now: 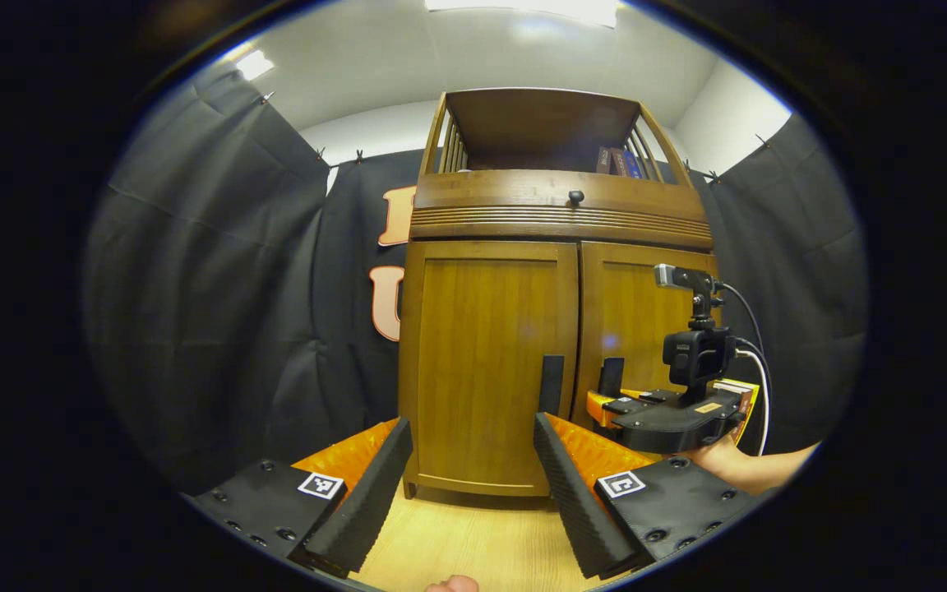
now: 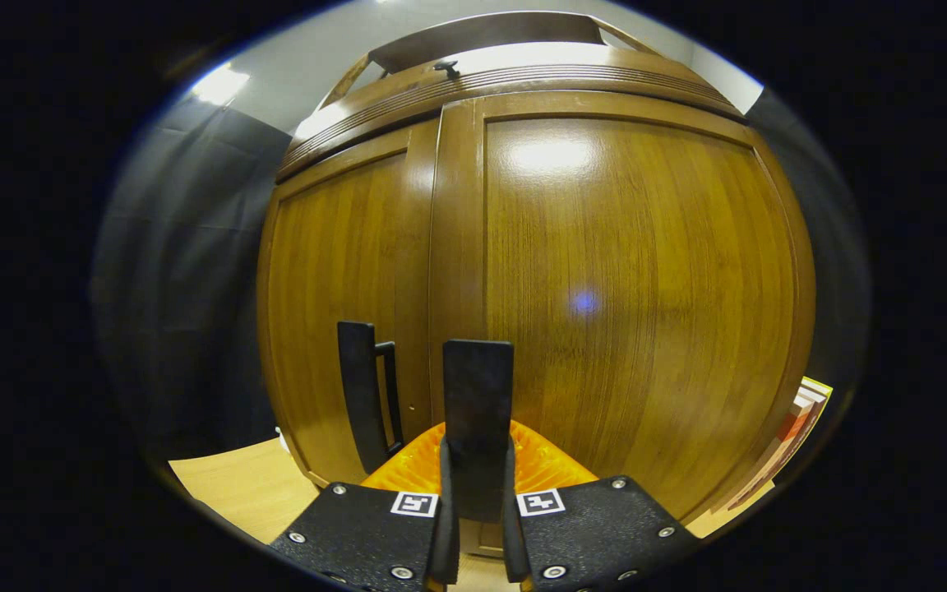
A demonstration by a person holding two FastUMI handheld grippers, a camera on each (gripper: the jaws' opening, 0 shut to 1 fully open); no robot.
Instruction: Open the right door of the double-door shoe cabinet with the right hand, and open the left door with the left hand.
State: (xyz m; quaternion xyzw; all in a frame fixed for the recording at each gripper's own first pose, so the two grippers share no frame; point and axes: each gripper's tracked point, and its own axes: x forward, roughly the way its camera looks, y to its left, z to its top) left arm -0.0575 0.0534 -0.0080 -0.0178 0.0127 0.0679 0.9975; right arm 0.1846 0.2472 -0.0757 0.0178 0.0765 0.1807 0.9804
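Observation:
The wooden shoe cabinet (image 1: 556,222) stands straight ahead with its left door (image 1: 482,362) and right door (image 1: 638,321) both shut. Each door carries a black vertical handle near the middle seam: the left handle (image 1: 552,382) and the right handle (image 1: 612,376). My left gripper (image 1: 469,485) is open, a short way in front of the left door and touching nothing. In the right gripper view, my right gripper (image 2: 478,501) is shut on the right handle (image 2: 478,411), with the right door (image 2: 638,288) close behind it. The left handle (image 2: 362,395) stands free beside it.
Above the doors are a drawer with a small dark knob (image 1: 576,197) and an open shelf holding books (image 1: 617,160). Black curtains (image 1: 219,312) hang on both sides. The floor (image 1: 473,543) is light wood. A stack of books (image 2: 802,419) lies by the cabinet's right side.

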